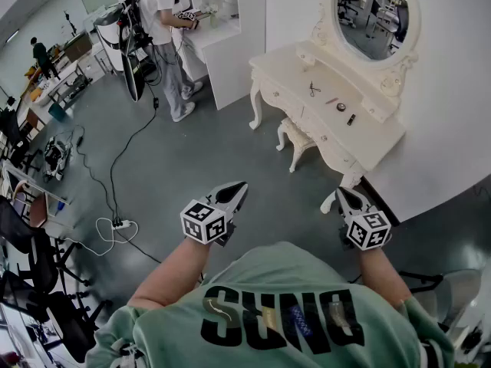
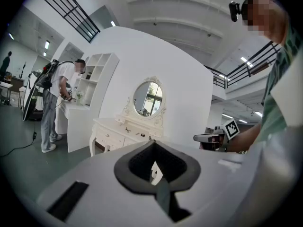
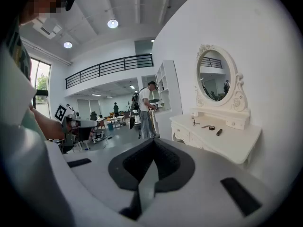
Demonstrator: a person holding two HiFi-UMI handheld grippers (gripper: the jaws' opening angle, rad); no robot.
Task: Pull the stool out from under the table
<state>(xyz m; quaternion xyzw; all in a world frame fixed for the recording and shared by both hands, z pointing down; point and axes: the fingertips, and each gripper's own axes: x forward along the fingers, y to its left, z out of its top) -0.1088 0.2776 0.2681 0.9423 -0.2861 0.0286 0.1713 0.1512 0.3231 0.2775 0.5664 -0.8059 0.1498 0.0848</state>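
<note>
The white stool stands tucked under the front of the white dressing table, with only its seat edge and legs showing. Both grippers hang in the air well short of it, above the grey floor. My left gripper is shut with nothing in it and points toward the stool. My right gripper is also shut and empty, near the table's closest leg. The left gripper view looks over its closed jaws at the dressing table. In the right gripper view, the tabletop lies ahead to the right.
An oval mirror tops the table, and small items lie on it. A person stands at a white shelf unit at the back. A cable and power strip cross the floor on the left, near office chairs.
</note>
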